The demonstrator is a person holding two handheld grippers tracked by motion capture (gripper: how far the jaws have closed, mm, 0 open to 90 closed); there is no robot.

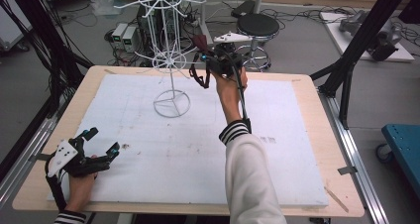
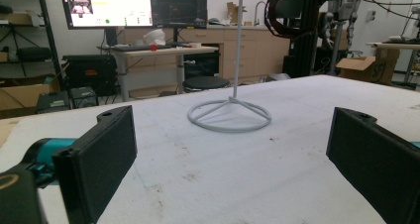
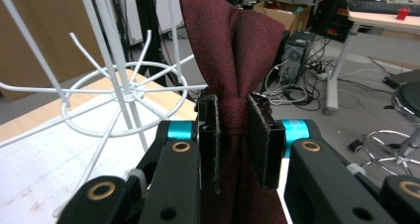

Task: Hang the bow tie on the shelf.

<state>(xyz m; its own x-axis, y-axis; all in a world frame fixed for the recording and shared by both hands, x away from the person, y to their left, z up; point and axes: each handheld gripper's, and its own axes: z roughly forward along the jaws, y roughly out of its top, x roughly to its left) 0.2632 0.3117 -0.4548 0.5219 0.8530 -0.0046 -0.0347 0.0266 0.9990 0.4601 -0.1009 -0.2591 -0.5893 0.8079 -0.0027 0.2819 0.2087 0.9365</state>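
Note:
A dark red bow tie [image 3: 233, 60] is pinched at its middle by my right gripper [image 3: 238, 135], whose jaws are shut on it. In the high view that right gripper [image 1: 202, 59] is held up in the air at the far side of the table, next to the lower ring of a white wire stand [image 1: 168, 60]; the bow tie [image 1: 200, 41] and its strap hang from it. The stand's spokes [image 3: 124, 92] lie just left of the tie. My left gripper [image 1: 103, 142] rests at the near left, open and holding nothing, facing the stand's ring base [image 2: 230, 116].
A white foam board [image 1: 277, 149] covers the wooden table [image 1: 327, 135]. A black stool [image 1: 257, 26], cables and computer boxes stand on the floor beyond the far edge. Black frame posts [image 1: 361, 40] rise at the right. A blue cart [image 1: 403, 144] sits off the right side.

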